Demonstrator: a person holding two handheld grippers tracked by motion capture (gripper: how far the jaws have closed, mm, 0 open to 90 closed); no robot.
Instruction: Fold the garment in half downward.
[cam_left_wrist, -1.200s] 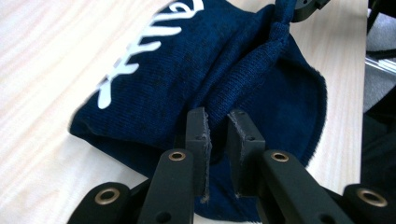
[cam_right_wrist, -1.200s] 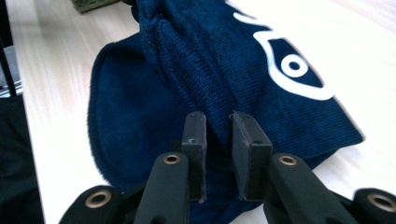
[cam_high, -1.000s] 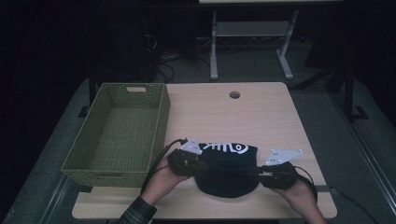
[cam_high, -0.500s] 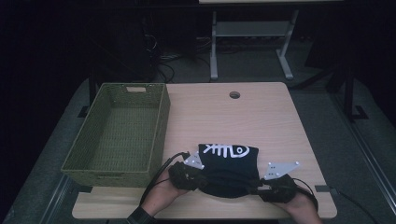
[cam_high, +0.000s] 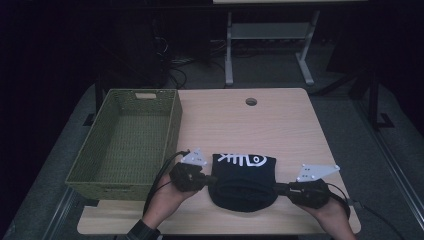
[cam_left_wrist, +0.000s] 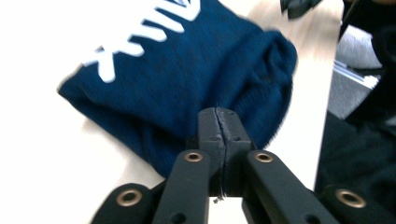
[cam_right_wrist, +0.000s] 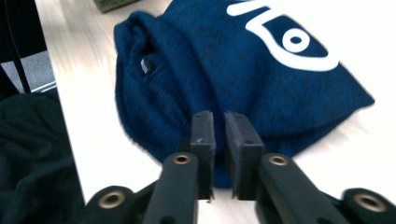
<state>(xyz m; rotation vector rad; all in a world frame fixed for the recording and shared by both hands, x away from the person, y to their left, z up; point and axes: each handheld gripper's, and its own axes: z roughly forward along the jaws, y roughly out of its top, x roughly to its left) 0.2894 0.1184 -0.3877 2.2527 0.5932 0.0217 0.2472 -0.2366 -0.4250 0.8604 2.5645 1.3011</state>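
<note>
While the person's two hands are bearing in from the near edge of the table, the scene is reading so:

Left gripper (cam_high: 212, 180): sitting at the left side of the folded dark blue garment (cam_high: 243, 181); its jaws have just been closing and are pressing together with no gap between the pads in the left gripper view (cam_left_wrist: 218, 135); the cloth is lying right behind the tips, and whether a fold is caught between them I cannot tell.

Right gripper (cam_high: 278, 188): sitting at the garment's right side, facing the left gripper across it; its jaws have just been closing too, and a narrow slit is showing between the pads in the right gripper view (cam_right_wrist: 219, 140); the cloth is lying just beyond and under the tips, a pinch not being clear.

Garment: lying on the wooden table (cam_high: 280, 125) between the two grippers, its rounded folded bulk bulging toward the person, its white fish-bone print (cam_high: 243, 159) on the far part.

Basket (cam_high: 95, 172): the green woven one is standing just beside the left gripper, on its outer side.
</note>
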